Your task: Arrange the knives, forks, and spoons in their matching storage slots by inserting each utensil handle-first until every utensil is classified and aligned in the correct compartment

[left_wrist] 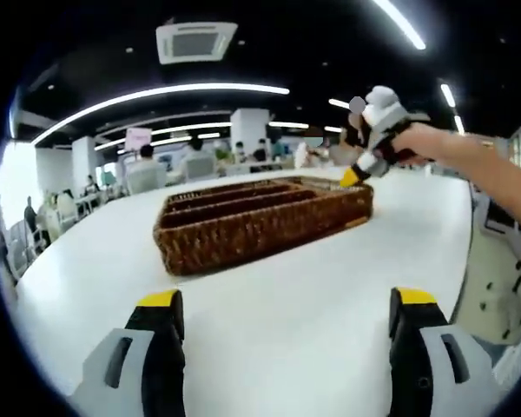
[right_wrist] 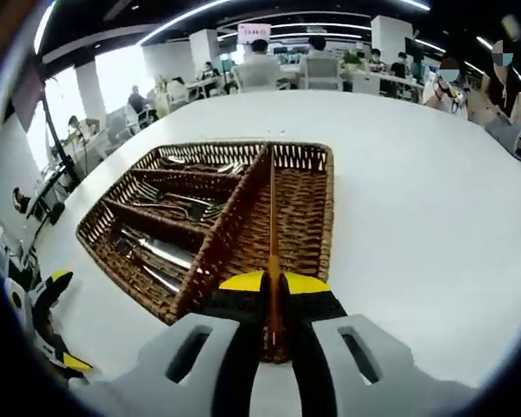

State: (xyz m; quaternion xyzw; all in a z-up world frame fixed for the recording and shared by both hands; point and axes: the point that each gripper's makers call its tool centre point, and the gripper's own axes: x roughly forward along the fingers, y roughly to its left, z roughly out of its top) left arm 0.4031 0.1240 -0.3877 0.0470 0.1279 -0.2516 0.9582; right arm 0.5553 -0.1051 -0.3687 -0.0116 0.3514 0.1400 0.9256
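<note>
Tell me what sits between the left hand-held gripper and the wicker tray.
Nothing: in the left gripper view, bare white table separates the left hand-held gripper from the wicker tray.

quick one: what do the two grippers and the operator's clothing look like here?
Left gripper: light-grey moulded jaws with slotted cut-outs, black inner faces, yellow tips. Right gripper: same grey, black and yellow build. In the left gripper view, the person wears a pale buttoned garment.

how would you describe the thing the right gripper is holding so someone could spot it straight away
Start at the woven wicker tray on the white table. Just over its wide right-hand compartment, the right gripper is shut on a thin brown stick-like handle that runs along the tray's central divider. Unlike the shiny metal utensils lying flat in the three left slots, it is slim, brown and held above the basket.
</note>
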